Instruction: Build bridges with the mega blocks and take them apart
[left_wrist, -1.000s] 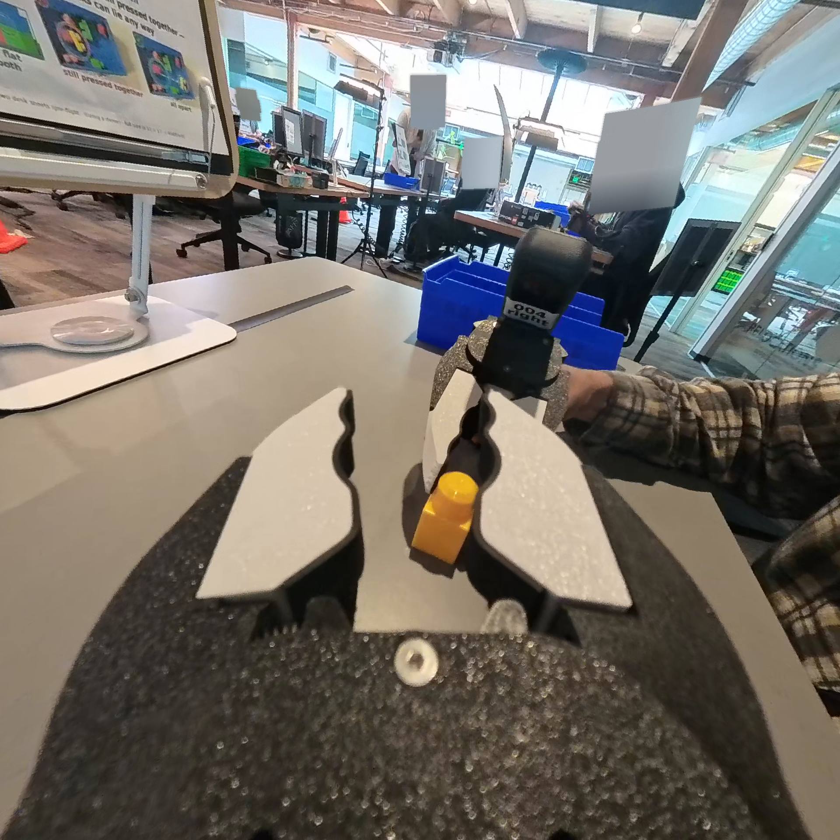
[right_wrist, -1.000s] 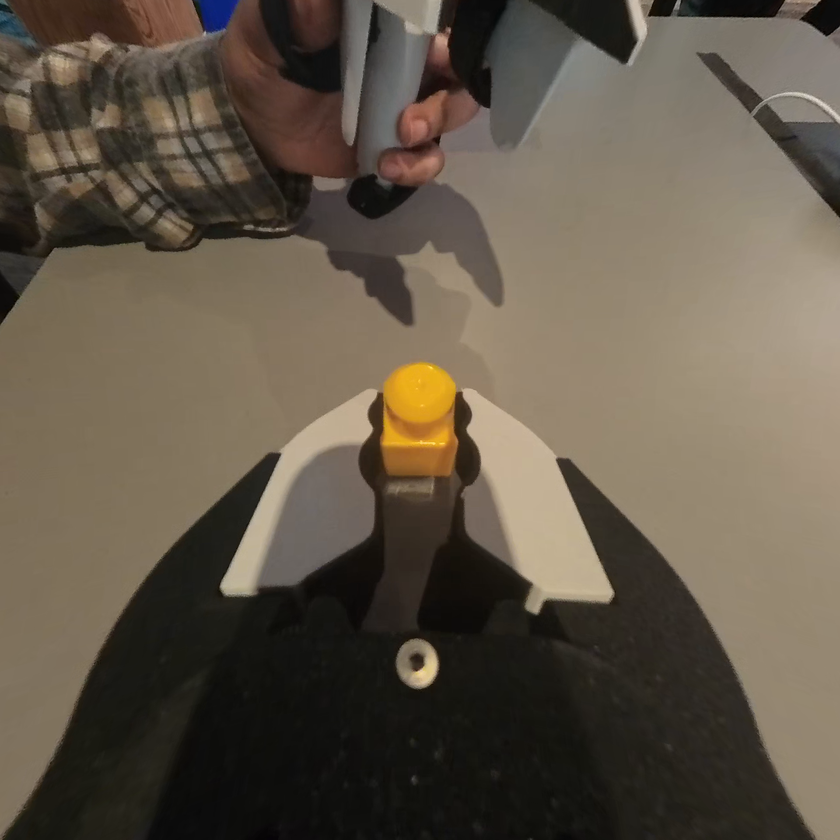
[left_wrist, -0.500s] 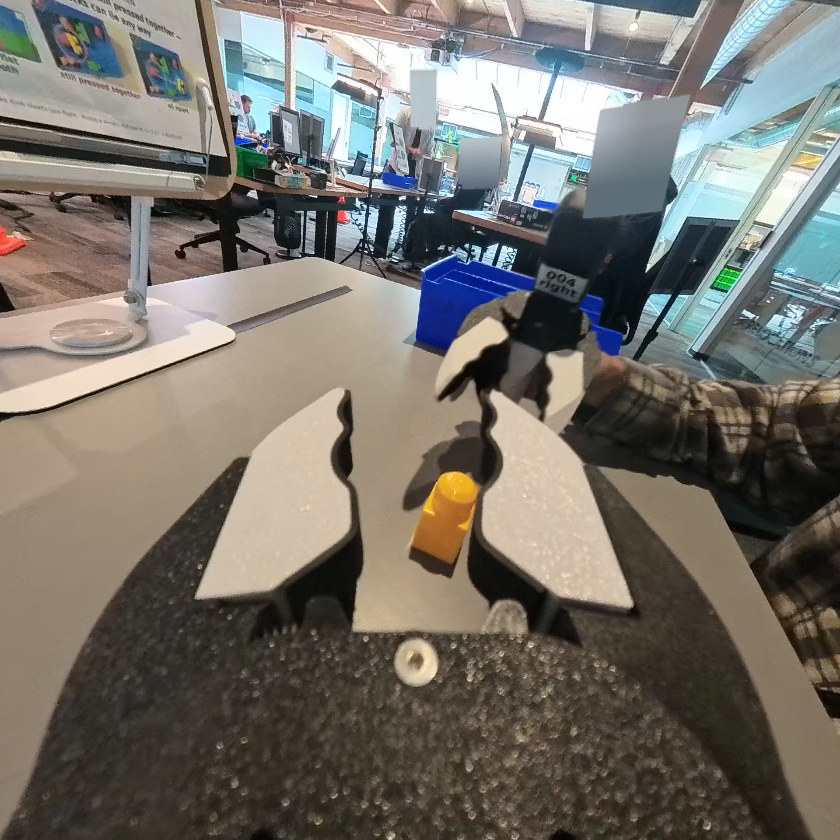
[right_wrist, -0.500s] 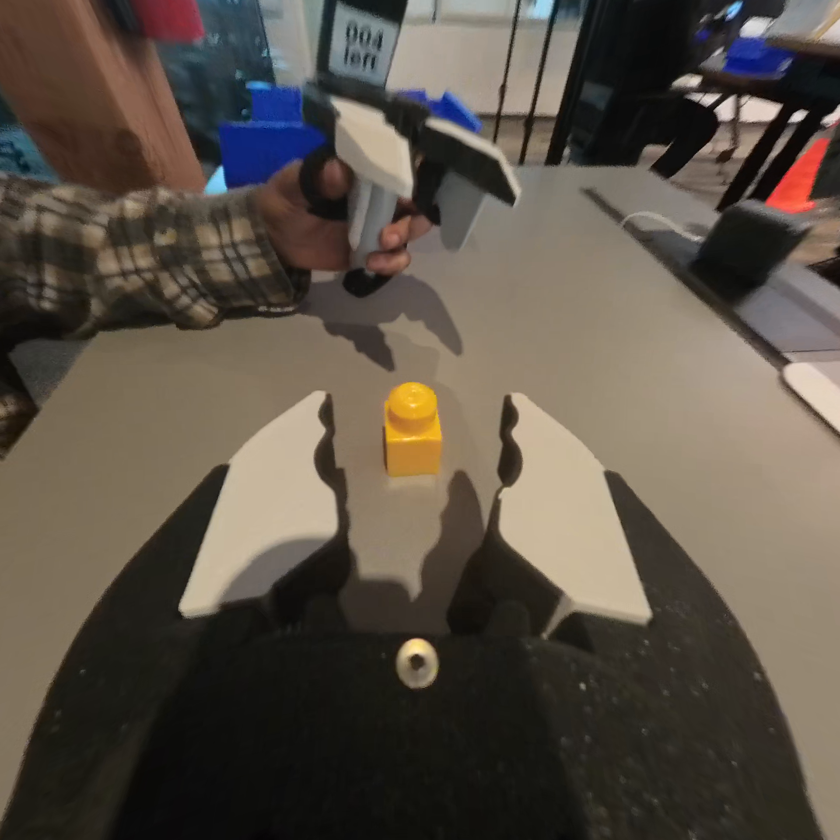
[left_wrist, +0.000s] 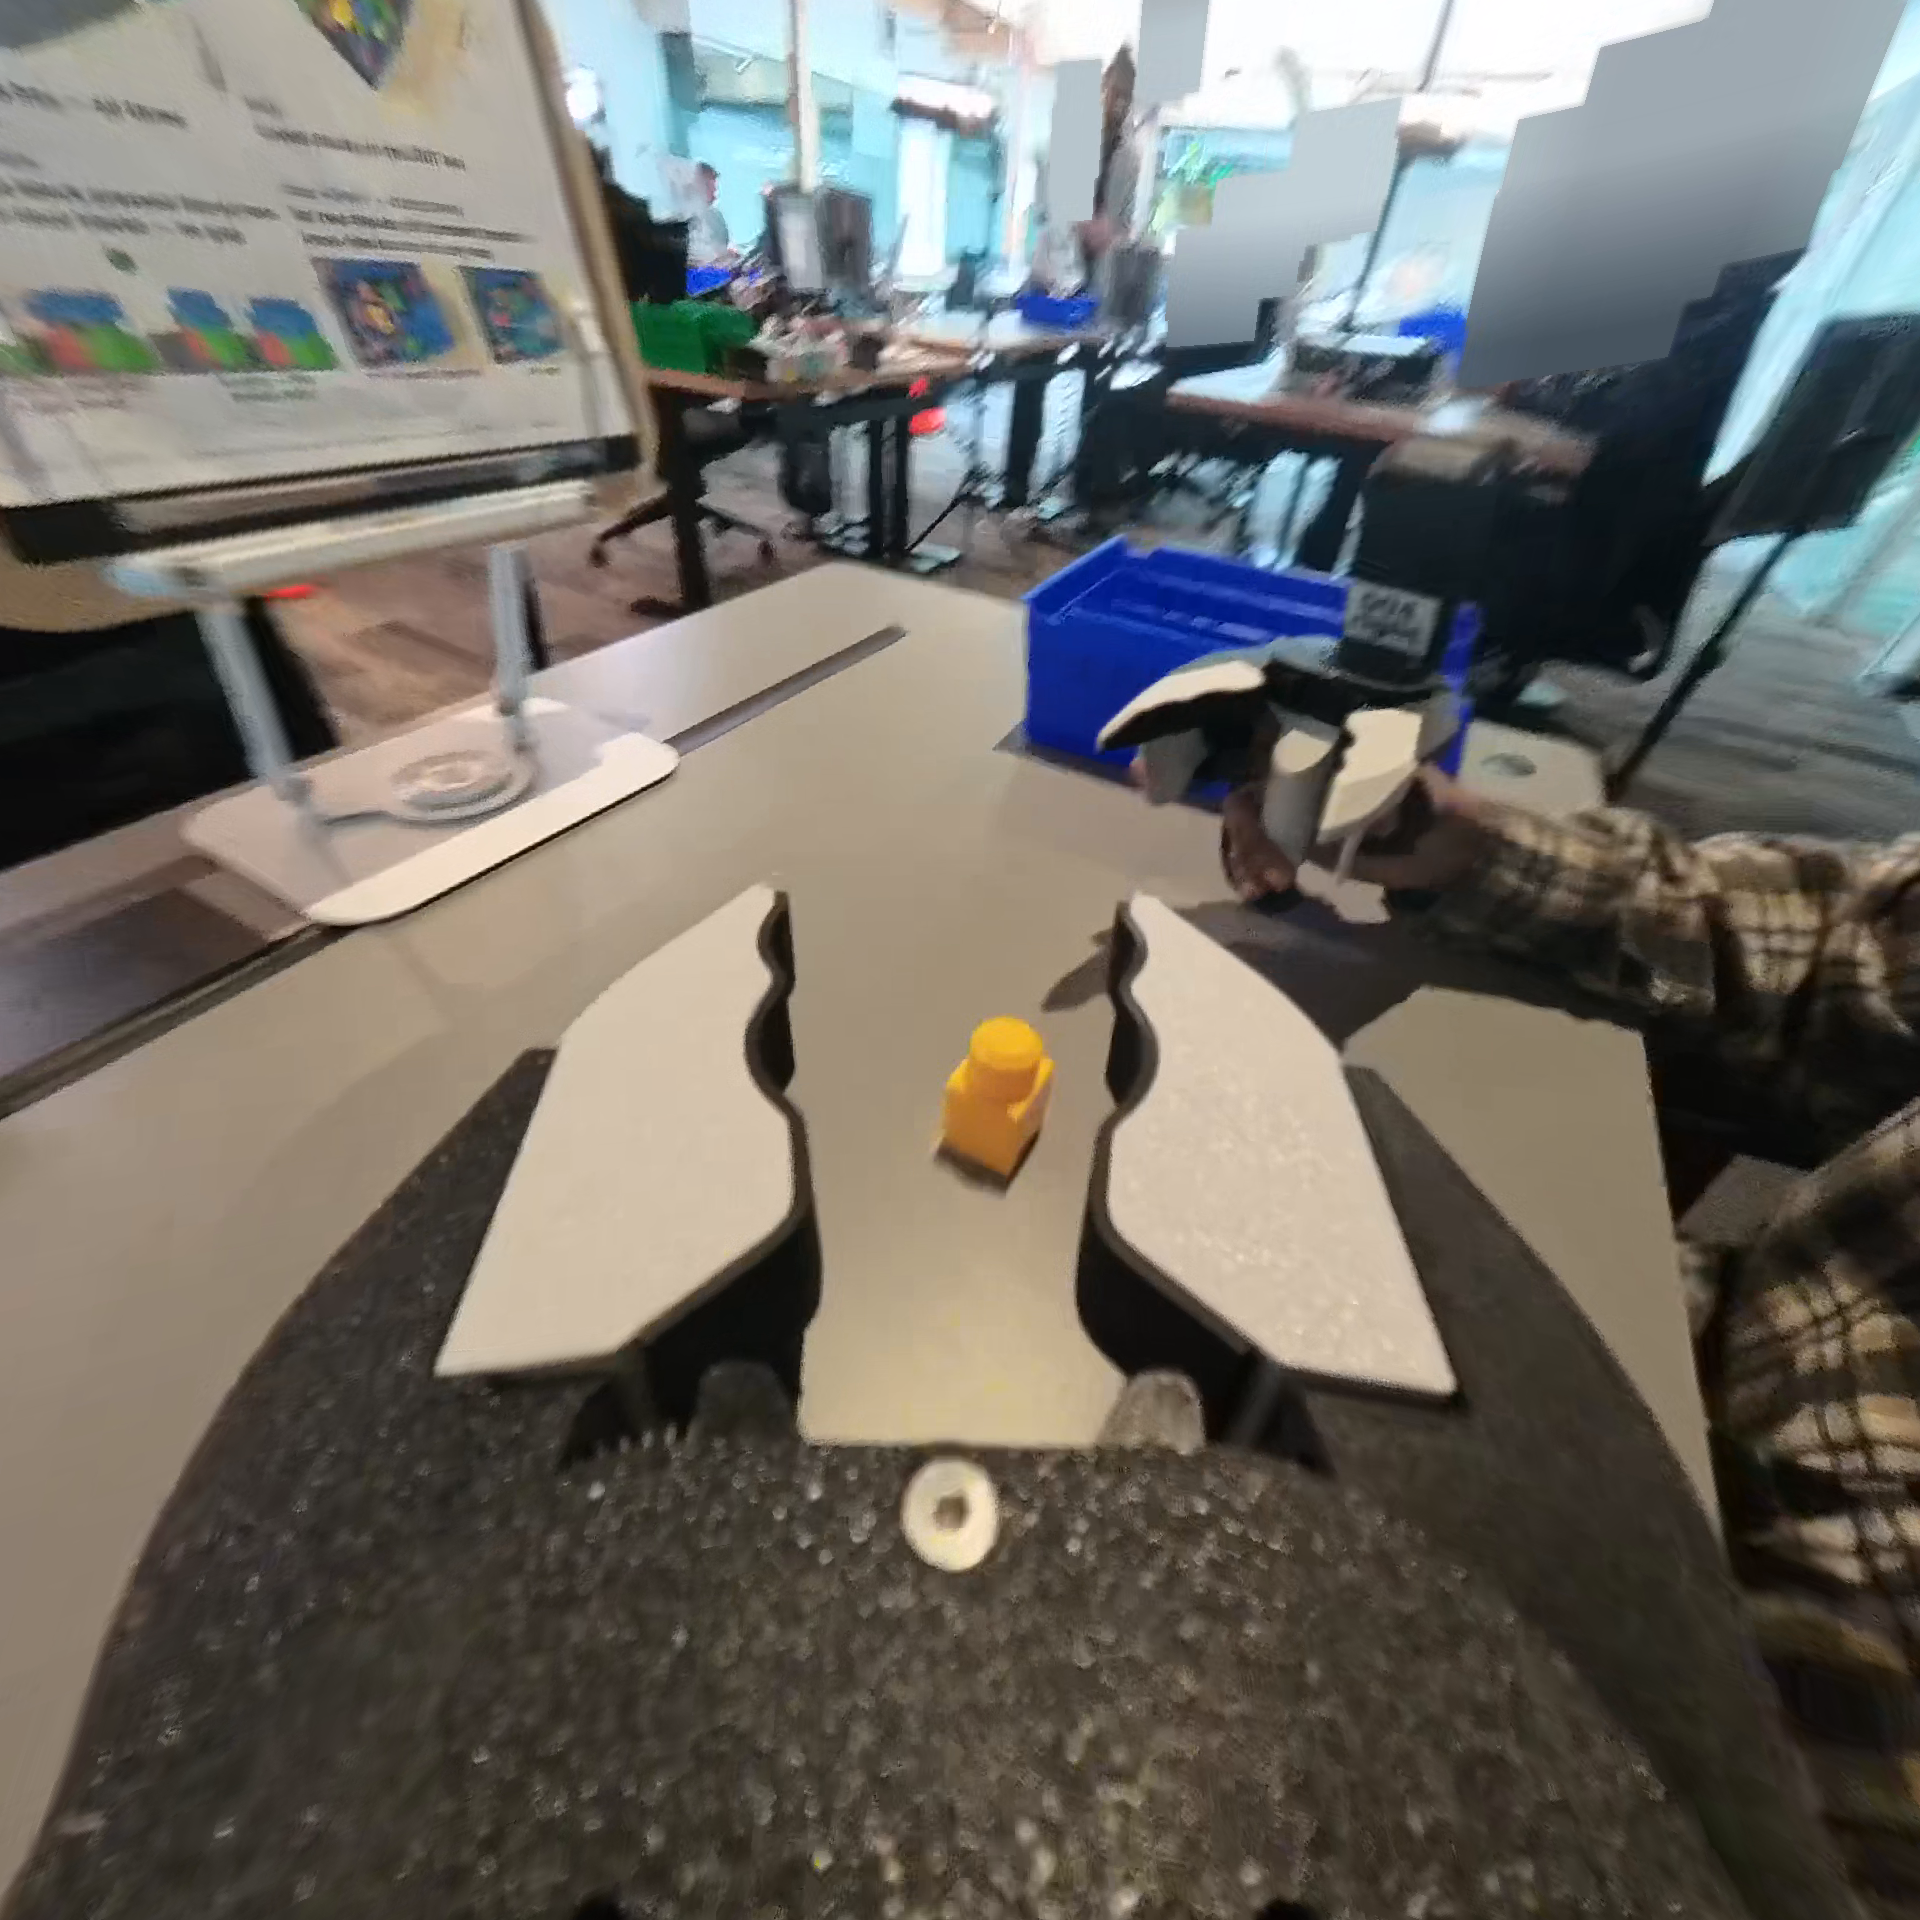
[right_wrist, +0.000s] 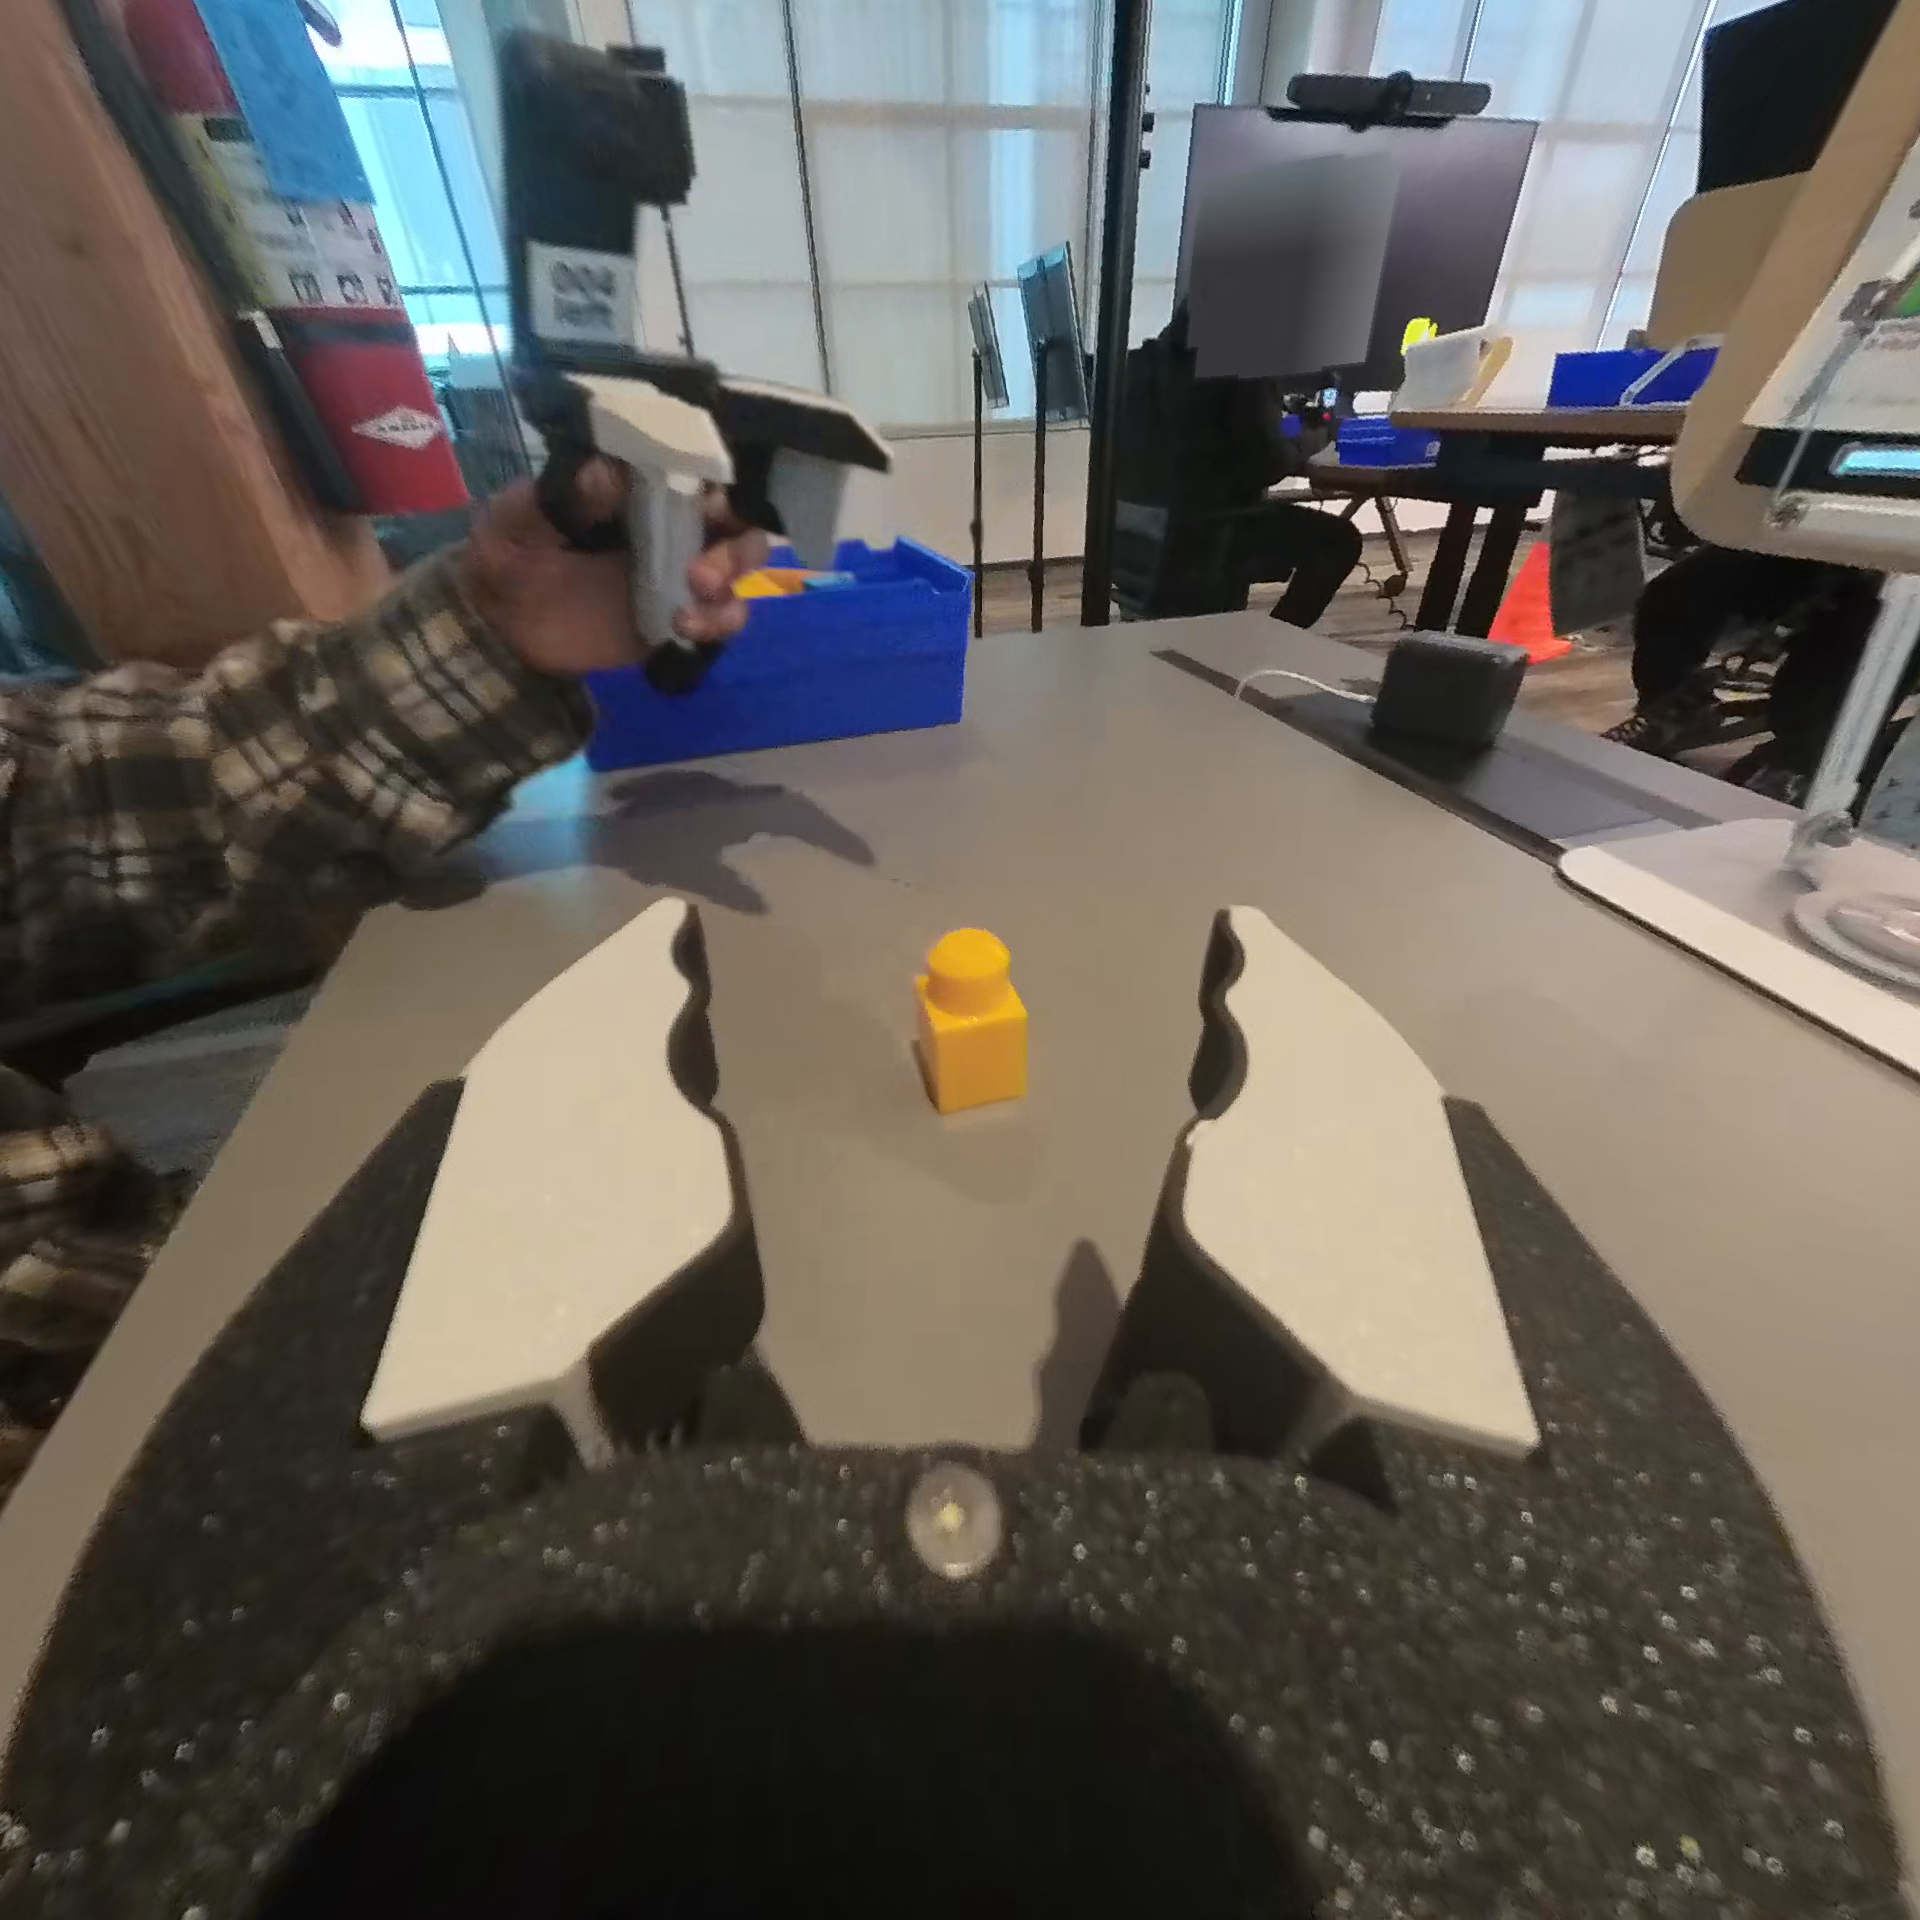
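Beneath both tongs, a grey table (left_wrist: 520, 1039) is spread, carrying the scene. Beyond the left tongs (left_wrist: 948, 940), a blue bin (left_wrist: 1122, 655) is seen at the far table edge, with the right tongs (right_wrist: 956, 951) raised just before it in a plaid-sleeved hand (left_wrist: 1262, 852). Both tongs are held wide apart, nothing being gripped. Between the fingers of each, yet touched by none, a single yellow mega block (left_wrist: 997, 1099) is stood upright on the table, stud uppermost.

Bare grey table (right_wrist: 1195, 831) all around lone yellow block (right_wrist: 971, 1023), blue bin (right_wrist: 831, 665) at far edge
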